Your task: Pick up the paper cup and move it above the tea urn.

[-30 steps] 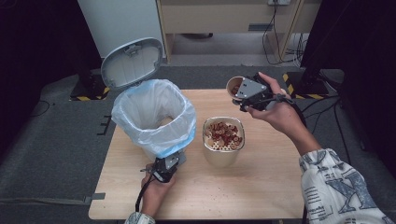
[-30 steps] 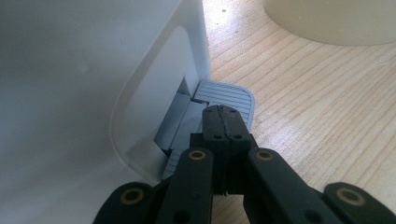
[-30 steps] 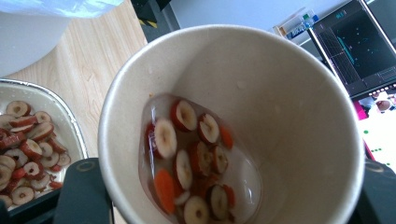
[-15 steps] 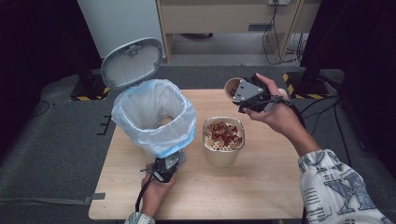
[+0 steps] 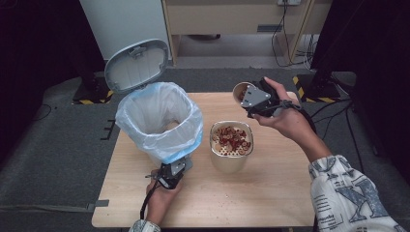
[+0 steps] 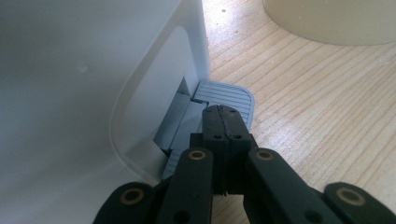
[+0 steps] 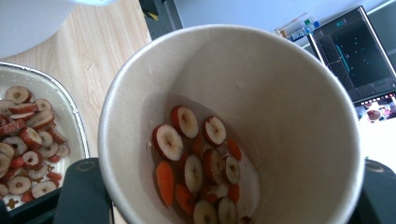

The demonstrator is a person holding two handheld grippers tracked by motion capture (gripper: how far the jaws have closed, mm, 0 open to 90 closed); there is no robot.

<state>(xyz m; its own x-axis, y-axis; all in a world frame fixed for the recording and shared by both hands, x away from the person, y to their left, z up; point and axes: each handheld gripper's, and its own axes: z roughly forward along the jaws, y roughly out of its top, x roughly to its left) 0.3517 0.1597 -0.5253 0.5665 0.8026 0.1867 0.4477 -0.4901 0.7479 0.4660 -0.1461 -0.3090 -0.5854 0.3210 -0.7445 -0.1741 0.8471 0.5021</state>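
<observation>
1. The paper cup (image 7: pixel 233 116) is pale cream, round-rimmed and tilted, its mouth turned toward the right gripper view.
2. At its bottom lie red-skinned fruit slices (image 7: pixel 196 163) with white flesh, some orange, sitting wet against the inner wall.
3. The right gripper (image 5: pixel 254 99) holds the cup in the air over the far side of the wooden table (image 5: pixel 270 193); its jaws are pinched on the cup's wall.
4. Below and nearer stands a beige strainer bowl (image 5: pixel 231 145), its perforated tray heaped with more of the same slices.
5. To its left stands a white pedal bin (image 5: pixel 159 121), lined with a bluish plastic bag, its grey lid (image 5: pixel 138 65) standing up.
6. The left gripper (image 6: pixel 223 123), jaws pressed together with nothing between them, rests its tip on the bin's ribbed grey pedal (image 6: pixel 229 93).
</observation>
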